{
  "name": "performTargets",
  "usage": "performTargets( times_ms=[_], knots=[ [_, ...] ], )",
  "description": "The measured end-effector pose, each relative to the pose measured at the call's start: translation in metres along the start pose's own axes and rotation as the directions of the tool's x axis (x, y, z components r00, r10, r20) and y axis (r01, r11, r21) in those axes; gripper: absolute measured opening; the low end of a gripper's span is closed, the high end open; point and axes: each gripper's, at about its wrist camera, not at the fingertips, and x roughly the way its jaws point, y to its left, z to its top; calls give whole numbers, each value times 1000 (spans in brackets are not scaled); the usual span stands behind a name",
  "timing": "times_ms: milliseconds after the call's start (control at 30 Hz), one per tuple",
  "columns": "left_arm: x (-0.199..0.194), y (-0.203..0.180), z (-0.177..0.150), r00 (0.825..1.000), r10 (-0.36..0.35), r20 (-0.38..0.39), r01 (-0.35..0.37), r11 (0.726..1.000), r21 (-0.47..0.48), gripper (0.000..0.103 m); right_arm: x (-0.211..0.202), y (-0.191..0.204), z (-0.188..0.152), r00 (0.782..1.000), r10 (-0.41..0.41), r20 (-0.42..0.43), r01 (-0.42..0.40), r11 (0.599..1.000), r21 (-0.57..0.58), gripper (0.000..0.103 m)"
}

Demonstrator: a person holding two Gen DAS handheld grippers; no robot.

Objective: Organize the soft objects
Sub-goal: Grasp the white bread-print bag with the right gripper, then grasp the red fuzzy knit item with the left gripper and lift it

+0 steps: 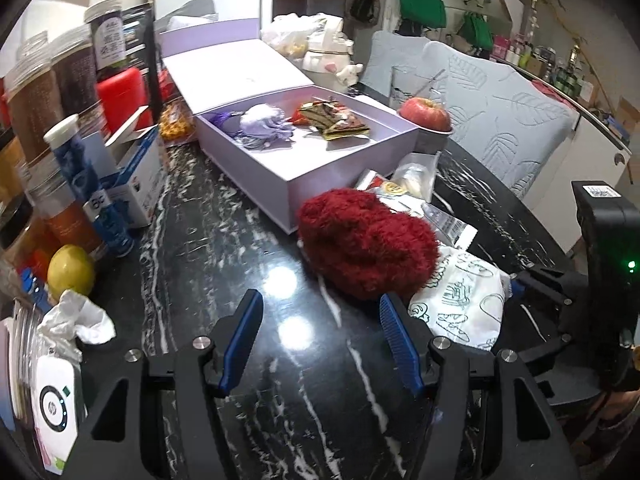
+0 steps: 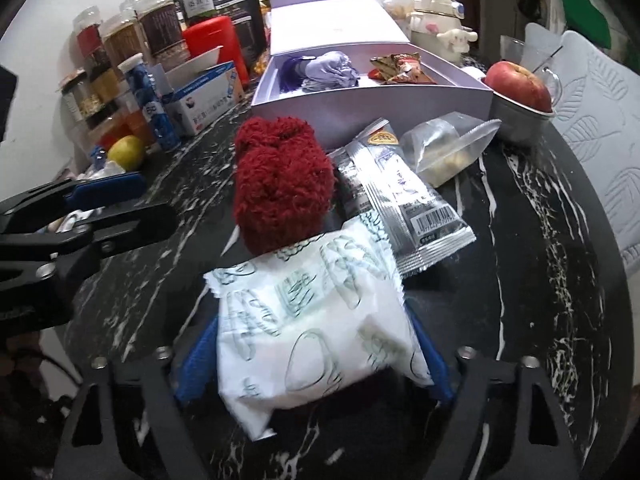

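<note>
The right gripper was clamped on a white printed packet, its blue fingers pressing both sides of the packet above the black marble table. The far end of the packet touched a red woolly bundle lying on the table in front of an open lilac box. The box held a purple cloth item and snack wrappers. A silver sachet lay just beside the bundle. The left gripper stood spread and empty over bare table, the red bundle just beyond its right finger. Jars and a lemon crowded the left side.
</note>
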Motion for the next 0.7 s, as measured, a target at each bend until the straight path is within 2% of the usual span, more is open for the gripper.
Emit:
performTargets(
  times_ms=[300, 433, 633, 700],
  knots=[
    [4, -20, 5, 999, -53, -4, 53, 998, 27, 60, -19, -18, -14, 1000, 7, -12, -6, 998, 65, 70],
    [9, -33, 9, 998, -62, -1, 62, 997, 41, 60, -31, -36, -24, 1000, -25, 0, 25, 993, 111, 70],
    [28, -57, 16, 999, 33, 15, -34, 996, 82, 60, -44, -62, -29, 996, -82, 19, 77, 981, 177, 70],
    [36, -59, 18, 1000, 19, -3, -19, 997, 71, 60, -46, -69, -30, 996, -93, 17, 88, 977, 192, 70]
  ],
)
